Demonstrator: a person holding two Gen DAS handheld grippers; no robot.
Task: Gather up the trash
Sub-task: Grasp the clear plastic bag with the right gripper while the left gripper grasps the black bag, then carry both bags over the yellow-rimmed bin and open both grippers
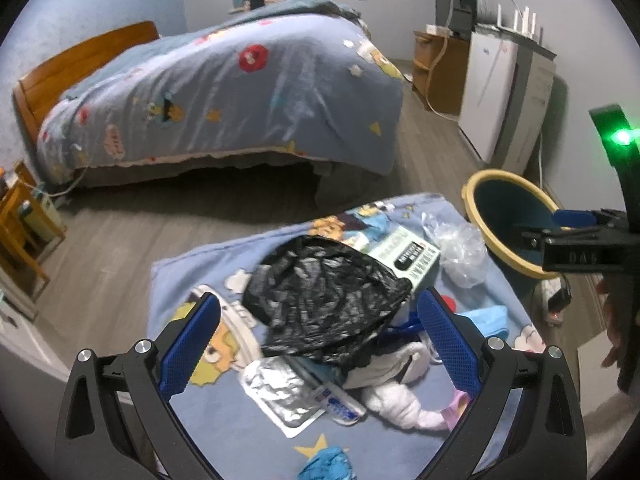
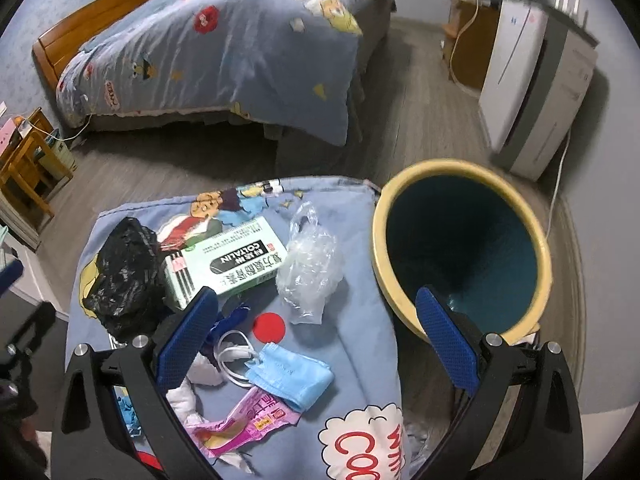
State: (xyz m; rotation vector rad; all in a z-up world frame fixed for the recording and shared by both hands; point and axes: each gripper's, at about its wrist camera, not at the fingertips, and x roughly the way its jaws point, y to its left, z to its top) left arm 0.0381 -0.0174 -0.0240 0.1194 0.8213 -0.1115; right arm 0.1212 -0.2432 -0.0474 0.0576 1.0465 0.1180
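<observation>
my left tongs (image 1: pixel 320 344) are open wide and hold nothing, low in the middle of the left view, right above a crumpled black bag (image 1: pixel 326 300). the black bag sits on top of the trash pile on the blue cartoon cloth that covers the surface (image 1: pixel 192 276). under it, near the bottom of the view, i see a silver foil pack (image 1: pixel 280 400) and some white tissue (image 1: pixel 400 400). my right tongs (image 2: pixel 316 340) are open wide too and hold nothing. in the right view they are low in the middle, over a blue face mask (image 2: pixel 294 376) and a pink wrapper (image 2: pixel 244 420). a green and white medicine box (image 2: pixel 224 264) lies in the middle of the view, touching the black bag at its left. a clear plastic bag (image 2: pixel 310 268) lies just to the right of the box. the yellow-rimmed bin (image 2: pixel 464 248) stands at the right of the view, just beside the surface. a bed (image 2: pixel 224 52) is at the top.
</observation>
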